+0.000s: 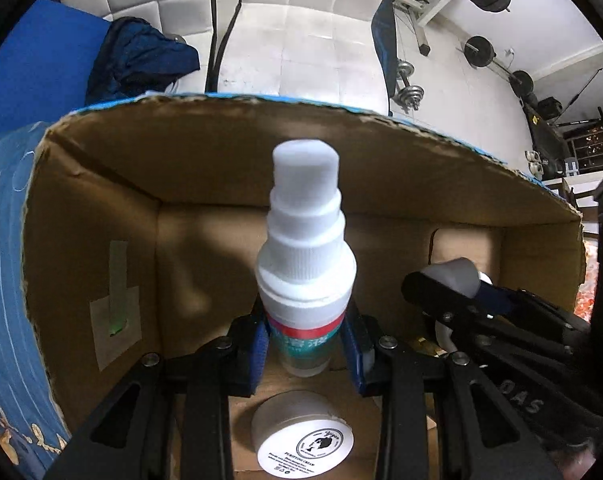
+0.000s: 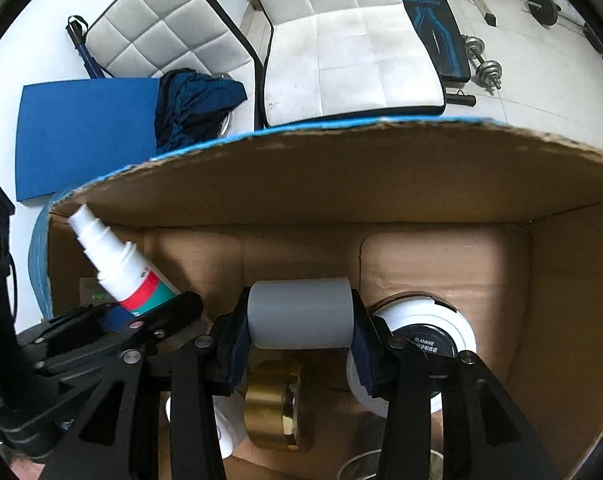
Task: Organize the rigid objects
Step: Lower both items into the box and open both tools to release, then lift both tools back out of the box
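Note:
My left gripper is shut on a white spray bottle with a red and teal label, held inside a cardboard box. Below it on the box floor lies a round cream jar with a white lid. My right gripper is shut on a grey cylinder, also inside the box. The right wrist view shows the spray bottle and left gripper at the left. The left wrist view shows the right gripper with the grey cylinder at the right.
On the box floor lie a gold jar, a white jar with a black lid and a small white item. Beyond the box are white quilted chairs, a blue mat, dark blue cloth and dumbbells.

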